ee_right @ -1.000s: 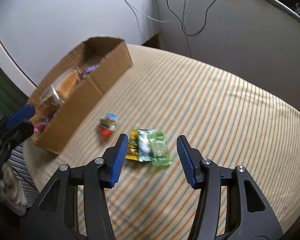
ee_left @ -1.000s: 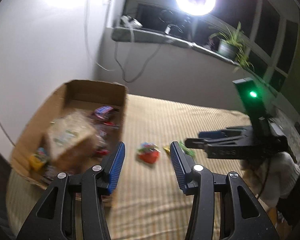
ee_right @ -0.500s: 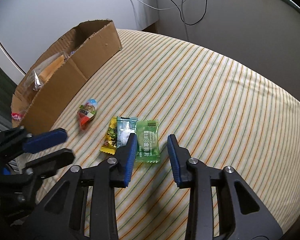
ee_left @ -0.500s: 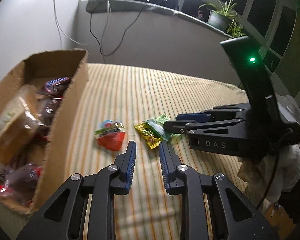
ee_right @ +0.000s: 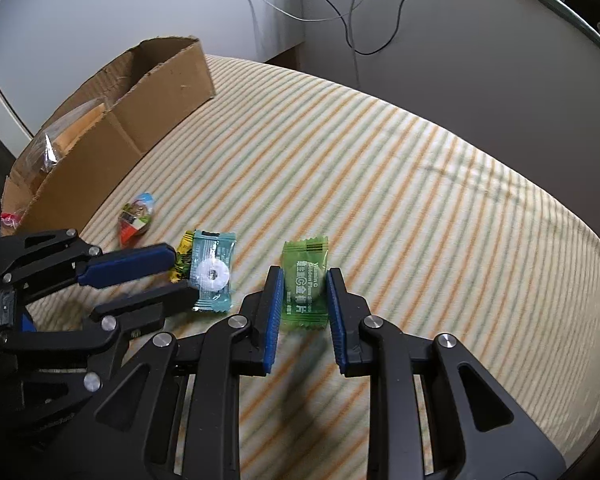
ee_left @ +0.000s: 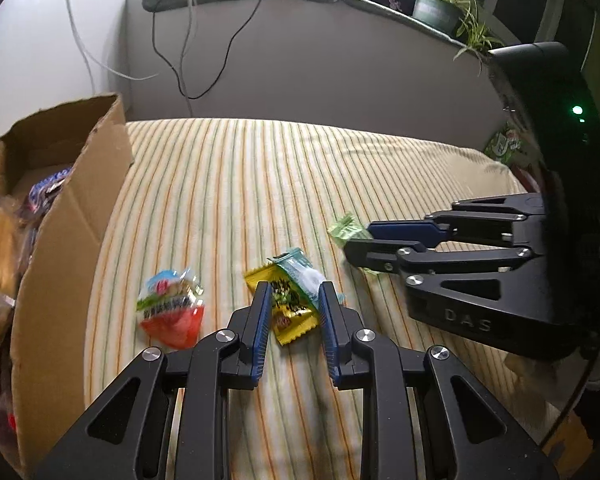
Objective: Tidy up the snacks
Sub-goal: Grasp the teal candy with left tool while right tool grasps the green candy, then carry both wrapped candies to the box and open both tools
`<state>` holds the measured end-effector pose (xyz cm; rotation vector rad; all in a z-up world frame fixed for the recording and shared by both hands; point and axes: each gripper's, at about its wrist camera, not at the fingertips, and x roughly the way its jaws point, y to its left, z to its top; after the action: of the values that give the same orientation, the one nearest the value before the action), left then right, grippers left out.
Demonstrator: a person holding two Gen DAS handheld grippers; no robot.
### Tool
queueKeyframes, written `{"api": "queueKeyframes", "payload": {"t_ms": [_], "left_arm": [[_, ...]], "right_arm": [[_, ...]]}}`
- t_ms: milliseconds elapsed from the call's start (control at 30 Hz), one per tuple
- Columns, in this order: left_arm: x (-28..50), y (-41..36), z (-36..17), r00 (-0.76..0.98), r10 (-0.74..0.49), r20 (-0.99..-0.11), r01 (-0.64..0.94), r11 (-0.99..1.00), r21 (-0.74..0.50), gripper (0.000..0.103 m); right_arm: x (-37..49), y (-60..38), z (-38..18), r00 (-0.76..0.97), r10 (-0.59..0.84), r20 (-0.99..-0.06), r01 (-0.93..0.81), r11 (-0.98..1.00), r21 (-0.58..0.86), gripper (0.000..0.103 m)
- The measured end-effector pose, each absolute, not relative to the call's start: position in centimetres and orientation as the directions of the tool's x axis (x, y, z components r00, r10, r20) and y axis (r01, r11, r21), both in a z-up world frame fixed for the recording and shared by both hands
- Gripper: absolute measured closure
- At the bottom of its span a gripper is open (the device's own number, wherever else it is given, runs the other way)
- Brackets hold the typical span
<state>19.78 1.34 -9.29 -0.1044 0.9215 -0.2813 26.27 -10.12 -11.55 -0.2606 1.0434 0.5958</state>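
My left gripper [ee_left: 293, 294] is open low over the striped cloth, its jaws either side of a yellow packet [ee_left: 286, 312] and a teal candy packet [ee_left: 302, 274] lying across it. A red and green snack [ee_left: 171, 309] lies to their left. My right gripper [ee_right: 303, 280] is open with its jaws either side of a green candy packet [ee_right: 305, 280] flat on the cloth. In the right wrist view the left gripper [ee_right: 156, 276] reaches over the teal packet [ee_right: 213, 270] and the yellow packet [ee_right: 184, 248].
A cardboard box [ee_left: 66, 216] holding several wrapped snacks stands at the left; it also shows in the right wrist view [ee_right: 112, 128]. The striped cloth [ee_right: 400, 184] covers the surface. A wall with hanging cables [ee_left: 204, 64] and a sill with a plant [ee_left: 440, 4] lie behind.
Both grippers have dropped closer to the cloth. The left gripper has shifted right from the red snack to the yellow and teal packets. The green packet now lies apart from the other two.
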Motion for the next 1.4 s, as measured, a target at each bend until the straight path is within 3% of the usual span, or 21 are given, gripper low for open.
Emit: {"api": "queueKeyframes", "payload": {"t_ms": [400,500,667,733,800,1400], "left_arm": [[21.5,-2.3,-9.8,0.544,-0.260,-0.798,0.304,0.947,-0.101,0.080],[21.5,-2.8,-10.0,0.541,-0.258,-0.800,0.324,0.942,-0.084,0.073],[21.4,-3.8,-10.4,0.555,-0.238,-0.797,0.363,0.932,-0.026,0.073],[21.7,-4.0,-10.5,0.556,-0.241,-0.796,0.361,0.932,-0.030,0.082],[21.8,-3.9,-10.6,0.559,-0.243,-0.792,0.352,0.935,-0.039,0.083],[19.4,0.3,-6.3,0.636,-0.308,-0.708,0.289,0.945,-0.152,0.084]], "right_arm": [[27.3,-13.2,-11.5,0.380,0.320,-0.868,-0.526,0.847,0.081,0.080],[27.4,-13.8,-11.5,0.384,0.313,-0.869,-0.516,0.853,0.079,0.080],[27.6,-14.5,-11.5,0.376,0.318,-0.870,-0.511,0.855,0.092,0.080],[27.5,-14.4,-11.5,0.379,0.318,-0.869,-0.510,0.855,0.090,0.080],[27.4,-14.1,-11.5,0.387,0.307,-0.870,-0.511,0.857,0.075,0.080],[25.1,-14.5,-8.3,0.449,0.344,-0.825,-0.488,0.868,0.096,0.081]]}}
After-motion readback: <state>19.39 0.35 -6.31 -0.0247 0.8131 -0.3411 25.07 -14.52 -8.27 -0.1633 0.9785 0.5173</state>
